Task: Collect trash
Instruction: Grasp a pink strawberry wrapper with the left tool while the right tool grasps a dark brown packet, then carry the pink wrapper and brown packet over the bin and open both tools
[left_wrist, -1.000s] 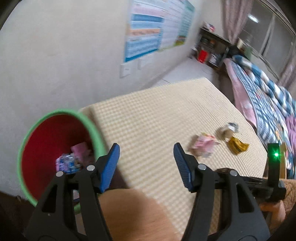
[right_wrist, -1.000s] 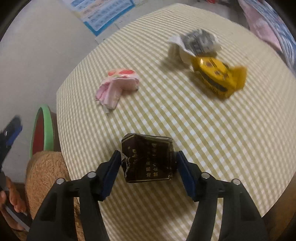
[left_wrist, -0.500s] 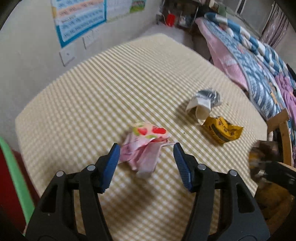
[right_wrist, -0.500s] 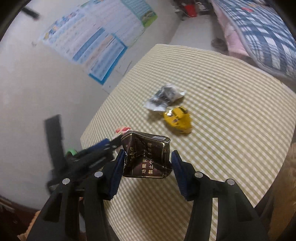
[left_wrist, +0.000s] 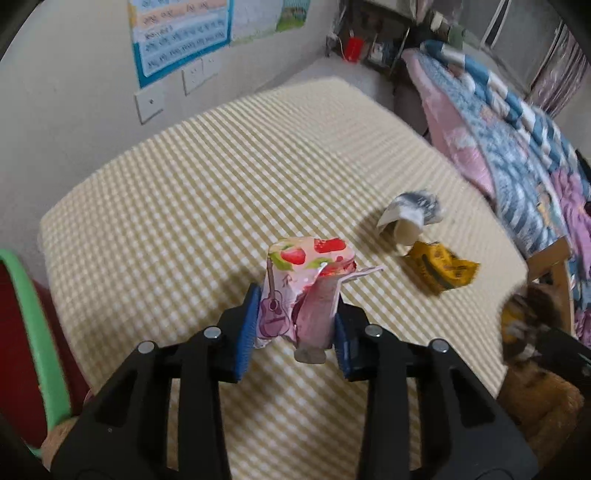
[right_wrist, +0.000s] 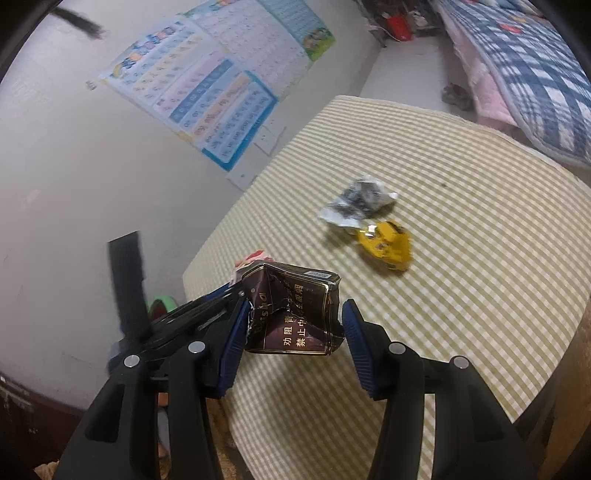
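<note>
My left gripper (left_wrist: 293, 328) is shut on a pink strawberry-print wrapper (left_wrist: 303, 291), held just above the checked table (left_wrist: 207, 192). My right gripper (right_wrist: 293, 328) is shut on a crumpled dark brown cigarette pack (right_wrist: 291, 314), lifted over the table's near edge. A grey-white crumpled wrapper (left_wrist: 408, 218) and a yellow wrapper (left_wrist: 441, 271) lie together on the table to the right; both also show in the right wrist view, grey-white (right_wrist: 358, 203) and yellow (right_wrist: 386, 247). The red bin with a green rim (left_wrist: 29, 321) stands beside the table's left edge.
A wall with posters (right_wrist: 207, 92) and sockets (left_wrist: 149, 105) runs behind the table. A bed with a blue-pink quilt (left_wrist: 517, 140) is at the right. A wooden chair (left_wrist: 554, 266) stands at the table's right corner. A brown fuzzy cushion (left_wrist: 543, 406) is nearby.
My left gripper swung from the bin to the pink wrapper, closed on it and lifted it. My right gripper rose from the table with the cigarette pack.
</note>
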